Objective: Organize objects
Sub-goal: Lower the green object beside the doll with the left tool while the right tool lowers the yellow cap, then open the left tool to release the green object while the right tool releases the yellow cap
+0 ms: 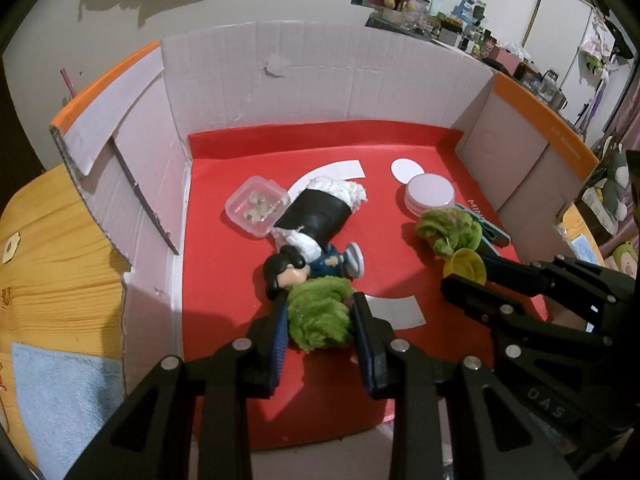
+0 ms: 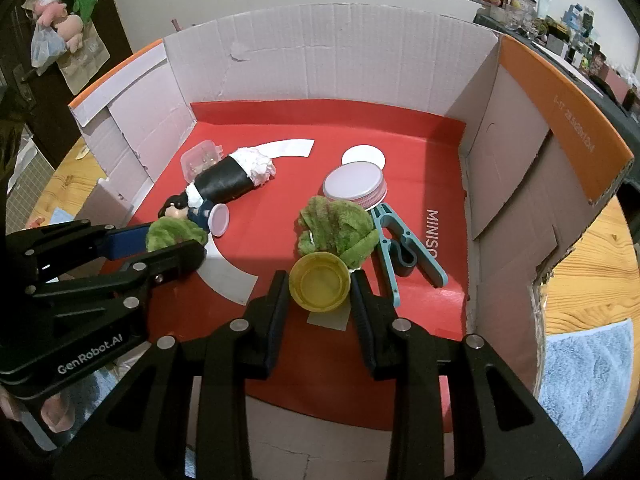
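Partly hidden, green tuft sits between left tongs.

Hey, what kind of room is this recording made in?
Probably a lived-in home room, not a lab: a round wooden table, plush toys hanging on the dark door, and a cluttered shelf of bottles and knick-knacks.

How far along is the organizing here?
Nothing looks sorted yet. In hand: left gripper shut on a green pom, right gripper on the yellow cap. Still loose on the red mat: figurine, clear box, white lid, second pom, teal clip.
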{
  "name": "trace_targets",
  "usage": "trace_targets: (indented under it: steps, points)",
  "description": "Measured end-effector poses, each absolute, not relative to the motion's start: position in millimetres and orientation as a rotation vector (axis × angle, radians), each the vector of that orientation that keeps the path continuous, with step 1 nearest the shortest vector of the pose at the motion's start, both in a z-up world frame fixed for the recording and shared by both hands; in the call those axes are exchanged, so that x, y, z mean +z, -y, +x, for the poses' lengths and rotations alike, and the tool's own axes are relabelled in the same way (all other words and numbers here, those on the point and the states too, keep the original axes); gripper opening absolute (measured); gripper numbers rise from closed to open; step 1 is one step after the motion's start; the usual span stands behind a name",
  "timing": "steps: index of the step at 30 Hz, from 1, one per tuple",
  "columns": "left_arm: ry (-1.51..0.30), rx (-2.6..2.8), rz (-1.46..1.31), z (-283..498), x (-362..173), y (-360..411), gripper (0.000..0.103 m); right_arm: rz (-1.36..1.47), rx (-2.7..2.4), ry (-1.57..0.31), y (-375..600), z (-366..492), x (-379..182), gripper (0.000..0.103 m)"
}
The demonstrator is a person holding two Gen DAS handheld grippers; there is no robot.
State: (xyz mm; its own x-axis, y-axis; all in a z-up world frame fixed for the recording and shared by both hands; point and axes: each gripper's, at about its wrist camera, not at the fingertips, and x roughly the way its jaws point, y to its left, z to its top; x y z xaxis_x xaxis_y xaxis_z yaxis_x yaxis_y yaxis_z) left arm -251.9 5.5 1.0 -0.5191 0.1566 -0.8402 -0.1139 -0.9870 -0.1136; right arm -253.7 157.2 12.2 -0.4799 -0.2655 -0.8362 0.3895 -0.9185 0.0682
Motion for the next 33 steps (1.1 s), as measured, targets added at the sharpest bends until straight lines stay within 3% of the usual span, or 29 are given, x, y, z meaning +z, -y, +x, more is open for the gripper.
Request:
trace_targets:
  steps: [33]
  points:
    - [0.078,2.613,-1.447,-250.9,4.7,-0.8,0.040,1.329,-2.406,-0.176,-156.1,-253.2,13.0,0.031]
